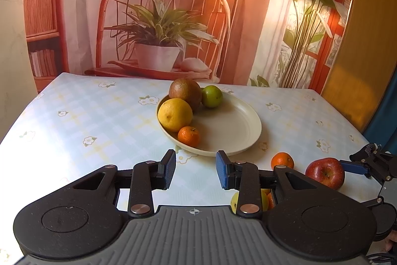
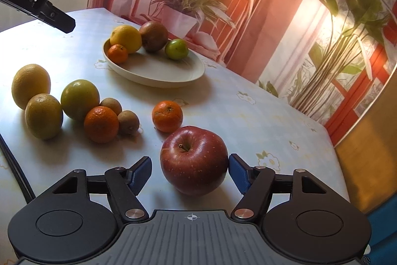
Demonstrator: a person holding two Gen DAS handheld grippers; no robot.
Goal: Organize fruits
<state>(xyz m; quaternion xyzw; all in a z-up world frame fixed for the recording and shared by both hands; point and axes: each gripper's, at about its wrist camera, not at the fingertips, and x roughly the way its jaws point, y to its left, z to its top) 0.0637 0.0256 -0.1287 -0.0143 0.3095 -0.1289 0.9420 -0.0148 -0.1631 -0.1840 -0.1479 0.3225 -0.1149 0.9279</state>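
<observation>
Tabletop (image 2: 248, 116), pale checked cloth with small flowers, printed backdrop of a chair and potted plant behind it.

Right gripper (image 2: 189, 171), low centre of the right wrist view: jaws apart, a red apple (image 2: 194, 159) sitting on the cloth between them. The right blue pad is at or very near the apple's skin; the left pad stands clear, a gap showing. Not gripped. No earlier frame to compare.

Left gripper (image 1: 196, 171), low centre of the left wrist view: jaws apart with only cloth between them, holding nothing (narrow setting, but the pads do not meet).

Cream oval plate (image 2: 173, 76), upper centre of the right wrist view, carries four fruits crowded at its left end: a large yellow citrus (image 2: 126, 37), a brown round fruit (image 2: 153, 36), a small green fruit (image 2: 176, 49), a small mandarin (image 2: 118, 53). Right half of the plate is bare.

Loose fruit on the cloth, left of frame in the right wrist view:
- a yellow citrus (image 2: 31, 85) at far left
- two green-yellow citrus (image 2: 44, 116) (image 2: 80, 99), touching
- a mandarin (image 2: 101, 124)
- two kiwis (image 2: 111, 106) (image 2: 128, 122) just beside it
- a second mandarin (image 2: 167, 116), alone, just behind the apple

In the left wrist view the apple (image 1: 325, 172) lies at the right edge.
</observation>
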